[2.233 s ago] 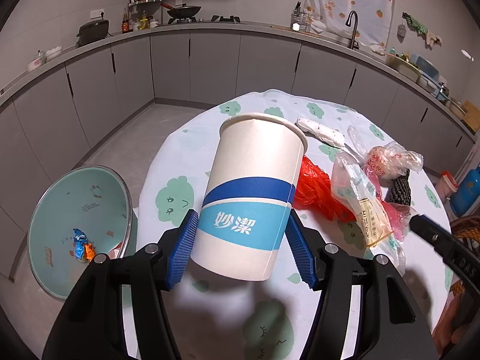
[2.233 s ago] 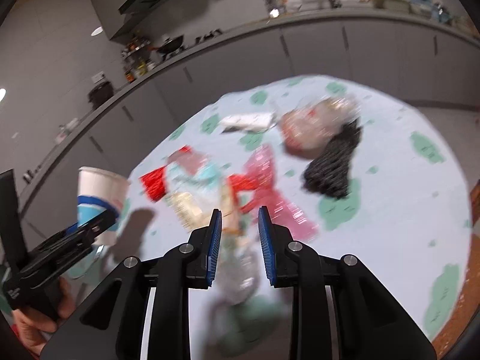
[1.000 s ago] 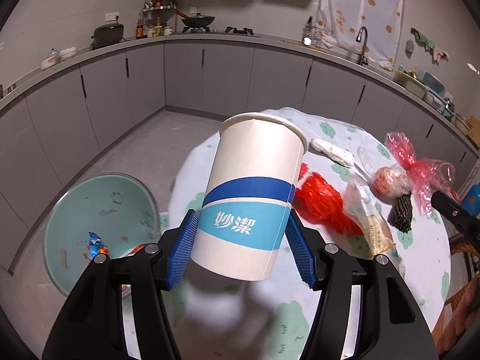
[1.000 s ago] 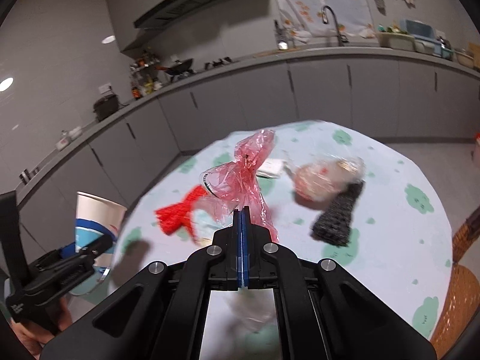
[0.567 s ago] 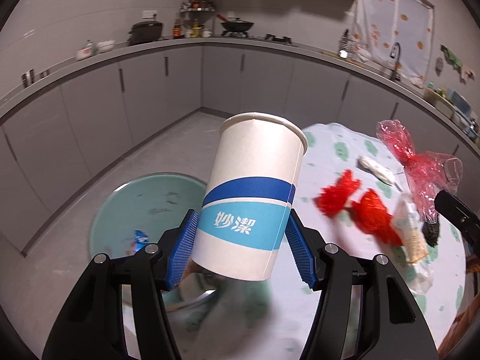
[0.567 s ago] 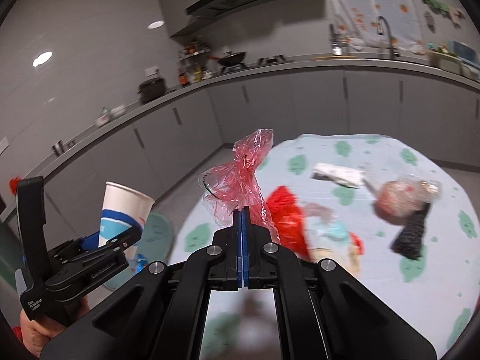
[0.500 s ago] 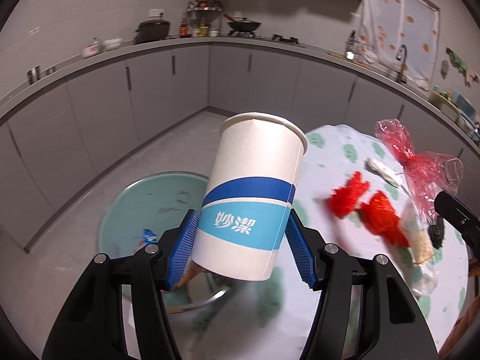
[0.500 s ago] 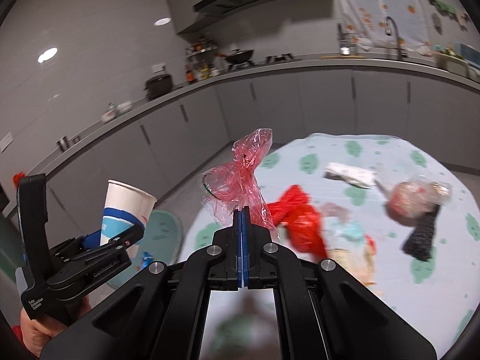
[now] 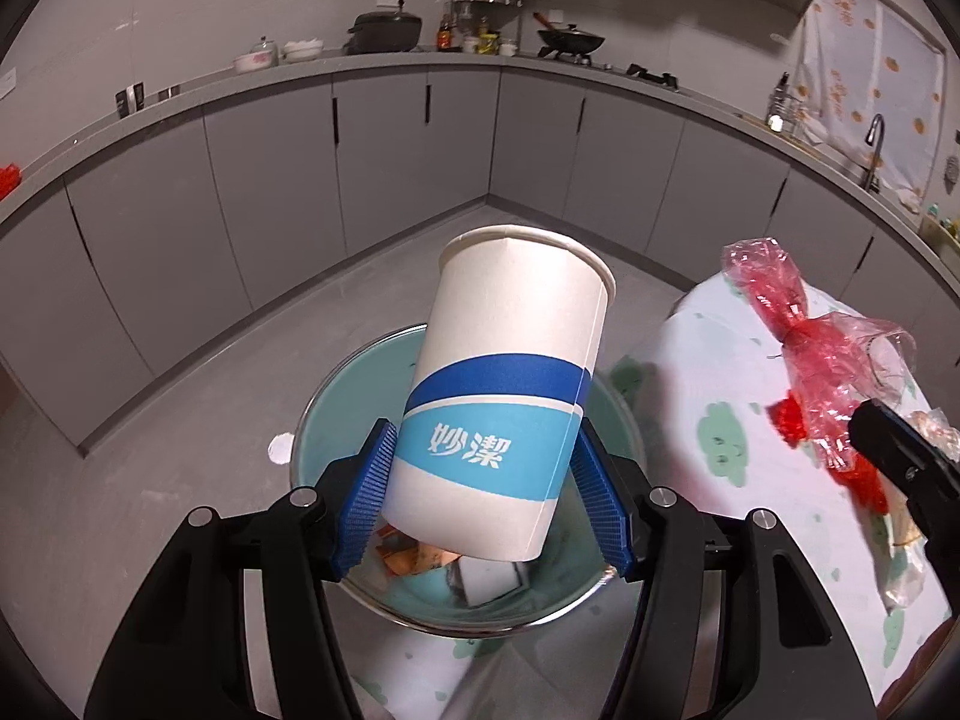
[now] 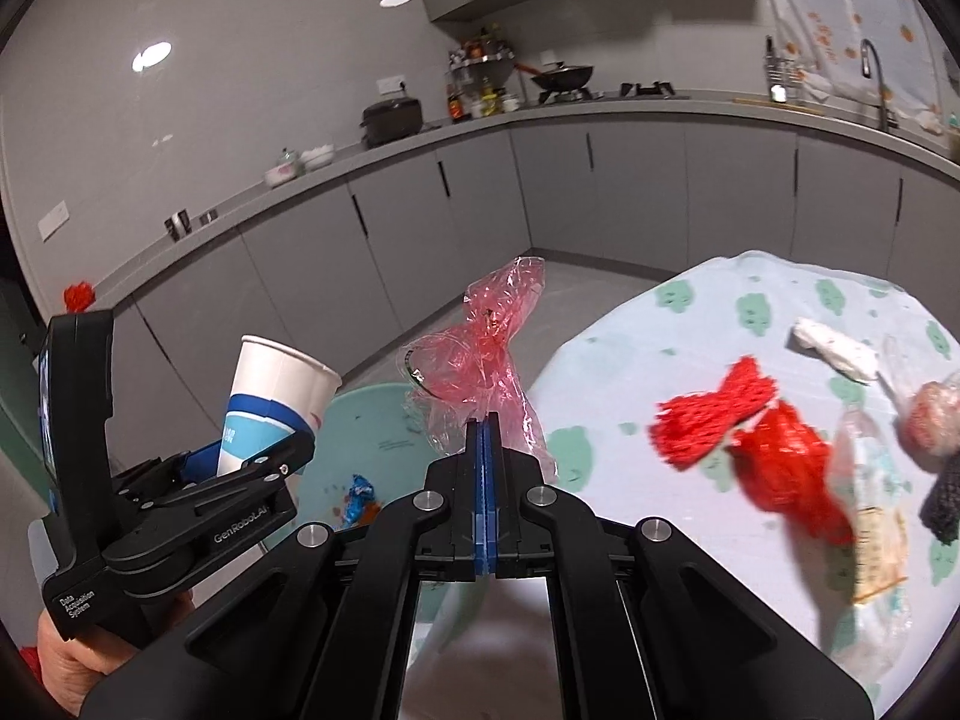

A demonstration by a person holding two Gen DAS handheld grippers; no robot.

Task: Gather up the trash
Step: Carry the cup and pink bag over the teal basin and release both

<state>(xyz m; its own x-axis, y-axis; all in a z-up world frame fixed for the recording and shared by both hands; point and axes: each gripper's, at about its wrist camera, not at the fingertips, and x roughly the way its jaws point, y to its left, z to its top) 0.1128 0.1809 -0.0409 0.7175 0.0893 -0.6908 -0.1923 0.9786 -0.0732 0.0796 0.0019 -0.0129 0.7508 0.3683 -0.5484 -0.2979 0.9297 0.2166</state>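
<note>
My left gripper [image 9: 480, 486] is shut on a white paper cup with a blue band [image 9: 510, 402] and holds it upright over a round teal bin [image 9: 336, 420] on the floor. The cup [image 10: 270, 402] also shows in the right wrist view, above the bin [image 10: 372, 414]. My right gripper [image 10: 487, 438] is shut on a pink clear plastic wrapper [image 10: 480, 354], held at the table's left edge; the wrapper [image 9: 810, 348] shows at the right of the left wrist view. Some wrappers [image 9: 414, 552] lie in the bin.
A round table with a pale green-patterned cloth [image 10: 690, 312] carries red mesh netting [image 10: 714, 414], a red bag [image 10: 792, 474], a white packet [image 10: 834, 348], clear bags [image 10: 870, 510] and a black net [image 10: 942, 504]. Grey kitchen cabinets [image 9: 270, 180] ring the room.
Both grippers have swung left, away from the table middle. The cup now hangs over the bin, and the pink wrapper has been carried to the table's left edge.
</note>
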